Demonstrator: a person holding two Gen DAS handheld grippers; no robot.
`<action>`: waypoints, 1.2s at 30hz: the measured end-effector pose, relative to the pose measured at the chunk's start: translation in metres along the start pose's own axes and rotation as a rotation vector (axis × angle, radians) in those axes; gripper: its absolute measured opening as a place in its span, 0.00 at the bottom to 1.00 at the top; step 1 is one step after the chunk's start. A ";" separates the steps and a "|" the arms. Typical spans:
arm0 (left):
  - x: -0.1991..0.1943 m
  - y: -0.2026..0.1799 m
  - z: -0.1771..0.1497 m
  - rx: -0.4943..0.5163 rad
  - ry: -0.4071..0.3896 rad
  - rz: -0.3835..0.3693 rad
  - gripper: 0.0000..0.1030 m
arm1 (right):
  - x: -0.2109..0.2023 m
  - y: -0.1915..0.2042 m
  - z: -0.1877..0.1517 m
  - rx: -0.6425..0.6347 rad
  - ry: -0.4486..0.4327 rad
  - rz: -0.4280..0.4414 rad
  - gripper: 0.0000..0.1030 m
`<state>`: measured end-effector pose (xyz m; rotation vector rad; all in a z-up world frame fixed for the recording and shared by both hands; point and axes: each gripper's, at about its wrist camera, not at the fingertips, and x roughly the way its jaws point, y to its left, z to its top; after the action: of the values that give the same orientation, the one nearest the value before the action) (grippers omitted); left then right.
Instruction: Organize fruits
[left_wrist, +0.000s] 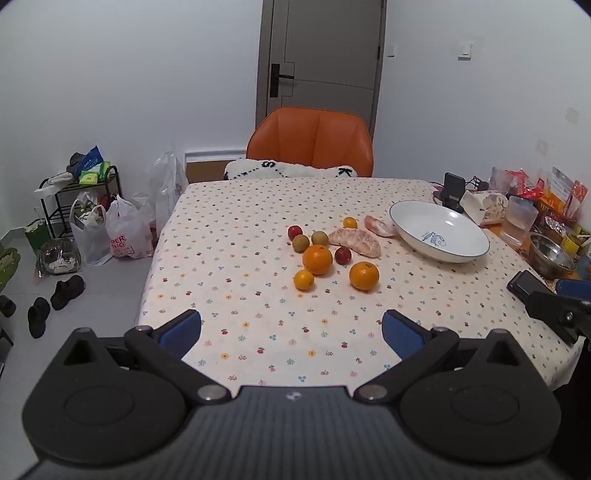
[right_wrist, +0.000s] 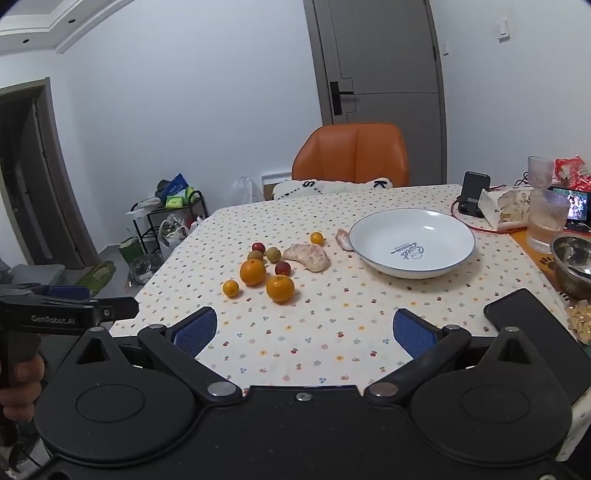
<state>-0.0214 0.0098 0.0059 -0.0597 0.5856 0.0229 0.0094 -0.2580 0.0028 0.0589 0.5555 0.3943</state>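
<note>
Fruits (right_wrist: 273, 266) lie on the table (right_wrist: 332, 332), left of the bowl (right_wrist: 412, 242).

L claw (left_wrist: 291, 332) & R claw (right_wrist: 304, 332) wide apart, empty

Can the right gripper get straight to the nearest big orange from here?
Probably yes. The right gripper is open, and only bare tablecloth lies between it and the nearest big orange. The small orange beside that one sits apart.

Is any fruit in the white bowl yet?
No, the white bowl holds nothing in the right wrist view, and the oranges and peeled pomelo segments lie on the tablecloth to its left.
</note>
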 end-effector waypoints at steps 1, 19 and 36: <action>0.000 -0.001 0.002 -0.002 0.001 0.003 1.00 | -0.001 0.000 0.000 0.001 -0.001 0.000 1.00; 0.003 -0.015 0.002 0.020 0.008 -0.009 1.00 | -0.001 -0.007 -0.001 0.009 0.008 0.016 1.00; 0.002 -0.016 0.002 0.023 0.007 -0.008 1.00 | -0.003 -0.005 0.001 -0.001 0.005 0.004 1.00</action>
<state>-0.0179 -0.0056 0.0073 -0.0397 0.5924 0.0085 0.0096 -0.2639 0.0037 0.0586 0.5603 0.3990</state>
